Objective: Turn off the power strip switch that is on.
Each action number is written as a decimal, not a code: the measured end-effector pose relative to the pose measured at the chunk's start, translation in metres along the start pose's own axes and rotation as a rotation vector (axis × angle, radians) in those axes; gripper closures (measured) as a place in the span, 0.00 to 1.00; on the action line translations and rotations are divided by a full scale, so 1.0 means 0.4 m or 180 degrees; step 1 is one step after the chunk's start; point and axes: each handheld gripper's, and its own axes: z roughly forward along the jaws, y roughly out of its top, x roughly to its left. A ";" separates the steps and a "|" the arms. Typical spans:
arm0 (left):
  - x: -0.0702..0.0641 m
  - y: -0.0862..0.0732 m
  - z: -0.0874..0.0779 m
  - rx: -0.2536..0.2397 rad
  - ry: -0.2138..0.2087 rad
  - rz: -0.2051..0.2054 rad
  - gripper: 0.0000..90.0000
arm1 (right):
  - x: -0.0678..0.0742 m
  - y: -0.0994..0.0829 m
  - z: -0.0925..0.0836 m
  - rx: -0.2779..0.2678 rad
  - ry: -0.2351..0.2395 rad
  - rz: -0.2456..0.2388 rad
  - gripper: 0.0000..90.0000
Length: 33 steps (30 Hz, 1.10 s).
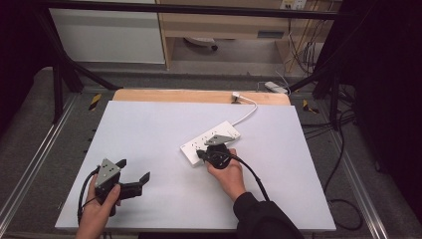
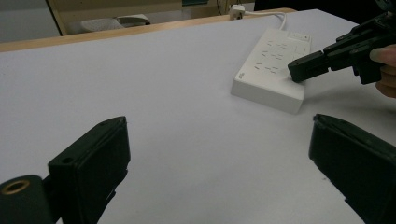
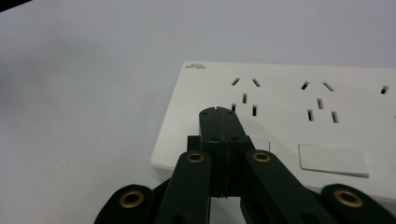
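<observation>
A white power strip (image 1: 209, 142) lies near the middle of the white table (image 1: 149, 129), its white cable (image 1: 246, 115) running to the far edge. My right gripper (image 1: 203, 154) is shut with nothing between its jaws, and its tip rests over the near end of the power strip (image 3: 289, 107), by a rocker switch (image 3: 334, 159). In the right gripper view the two jaws press flat together at the gripper tip (image 3: 218, 112). My left gripper (image 1: 133, 172) stands open above bare table at the front left. From the left gripper view the power strip (image 2: 273, 65) lies ahead to the right, with the right gripper (image 2: 299, 70) on it.
A wooden strip (image 1: 199, 95) runs along the table's far edge, where a white plug (image 1: 236, 96) sits. Cables (image 1: 343, 149) trail over the grey floor to the right. Metal frame rails (image 1: 30, 164) flank both sides of the table.
</observation>
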 end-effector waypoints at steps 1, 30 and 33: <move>0.000 0.000 0.000 0.0000 0.0000 -0.0002 0.06 | 0.002 0.000 0.001 -0.0011 -0.0006 0.0009 1.00; 0.003 -0.001 -0.003 0.0003 0.0036 -0.0006 0.06 | -0.012 0.027 -0.036 -0.0175 0.0026 0.0083 0.97; 0.002 -0.001 -0.004 0.0000 0.0039 -0.0012 0.06 | -0.015 0.031 -0.045 -0.0191 0.0022 0.0081 0.90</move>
